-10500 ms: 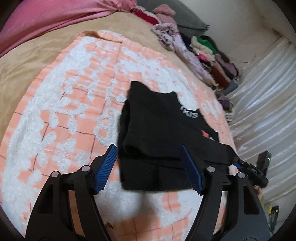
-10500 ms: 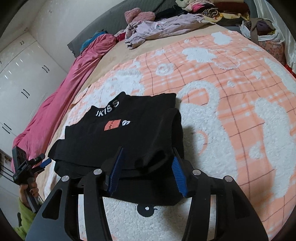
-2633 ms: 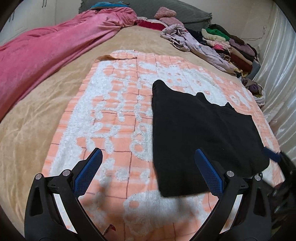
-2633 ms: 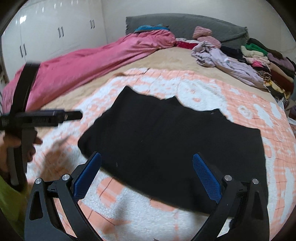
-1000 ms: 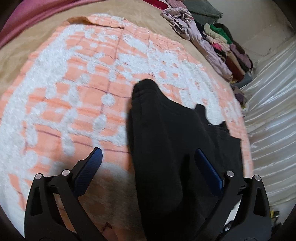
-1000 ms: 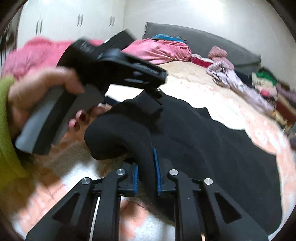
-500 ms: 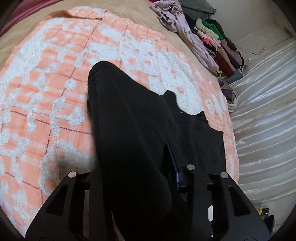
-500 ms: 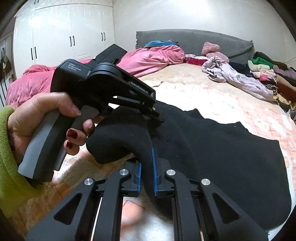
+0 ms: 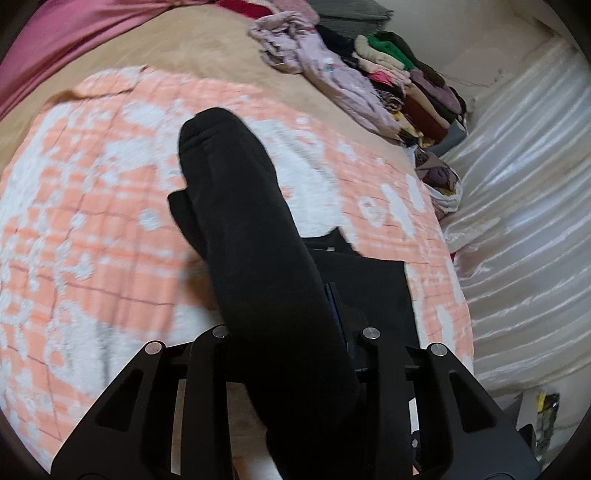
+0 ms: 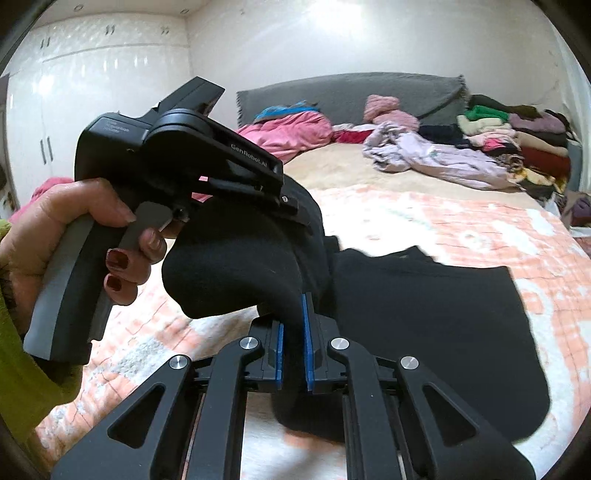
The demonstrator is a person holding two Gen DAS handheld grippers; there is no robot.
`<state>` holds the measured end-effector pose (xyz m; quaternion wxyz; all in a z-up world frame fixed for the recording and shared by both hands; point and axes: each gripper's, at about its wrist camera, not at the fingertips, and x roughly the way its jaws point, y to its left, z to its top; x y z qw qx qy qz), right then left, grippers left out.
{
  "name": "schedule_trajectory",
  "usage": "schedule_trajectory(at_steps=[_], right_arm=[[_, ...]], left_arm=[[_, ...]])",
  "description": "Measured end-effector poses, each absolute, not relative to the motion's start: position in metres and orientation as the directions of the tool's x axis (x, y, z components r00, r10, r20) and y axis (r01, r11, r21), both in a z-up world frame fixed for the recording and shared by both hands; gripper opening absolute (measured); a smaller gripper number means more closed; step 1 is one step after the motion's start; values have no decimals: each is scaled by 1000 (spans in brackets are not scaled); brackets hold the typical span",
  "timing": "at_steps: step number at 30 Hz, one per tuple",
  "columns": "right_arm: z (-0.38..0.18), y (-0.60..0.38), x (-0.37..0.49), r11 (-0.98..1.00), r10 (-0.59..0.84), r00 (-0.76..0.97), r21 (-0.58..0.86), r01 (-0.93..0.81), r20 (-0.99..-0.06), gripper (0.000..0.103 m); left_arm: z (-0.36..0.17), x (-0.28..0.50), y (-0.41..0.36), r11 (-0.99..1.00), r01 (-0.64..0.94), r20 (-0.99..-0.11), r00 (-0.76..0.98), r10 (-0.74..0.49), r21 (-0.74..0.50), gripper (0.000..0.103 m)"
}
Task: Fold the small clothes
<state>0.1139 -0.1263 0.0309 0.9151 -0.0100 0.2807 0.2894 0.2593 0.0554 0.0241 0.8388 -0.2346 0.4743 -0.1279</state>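
Note:
A black garment (image 9: 251,229) lies on the orange-and-white blanket (image 9: 92,221), its near edge raised in a thick fold. My left gripper (image 9: 295,306) is closing on that fold; the cloth drapes over the jaws, hiding one finger, and only the blue pad (image 9: 334,314) shows against it. In the right wrist view a hand (image 10: 74,229) holds the left gripper (image 10: 295,210), its tip buried in the black garment (image 10: 424,314). My right gripper (image 10: 291,332) is shut on the same raised edge, blue pads pressing both sides.
A lilac garment (image 9: 325,70) and a stack of folded clothes (image 9: 399,81) sit at the bed's far side. A pink duvet (image 9: 74,33) lies along the left. White satin fabric (image 9: 524,221) borders the right edge. A white wardrobe (image 10: 92,92) and a grey headboard (image 10: 351,92) stand behind.
The left jaws went from wide open to closed around the garment's fold. Both grippers have risen, lifting the near edge off the blanket.

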Motion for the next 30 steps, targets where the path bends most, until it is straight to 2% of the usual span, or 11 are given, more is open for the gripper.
schedule_trajectory(at_steps=[9,18,24,30], right_arm=[[33,-188,107,874,480,729,200,-442,-488,7],[14,-237,109,902,430,733,281,-327,-527,7],[-11,-263,108,886,443,692,398,-238,-571,7],[-26,-267,107,882,441,665,429,-196,-603,9]], left_arm=[[39,277,-33,877,85,-748,488,-450,-472,22],[15,291,-103,900,114,-798,425,-428,-422,22],[-7,292,-136,917,132,-834,385,-397,-376,23],[-12,291,-150,912,177,-835,367,-409,-369,41]])
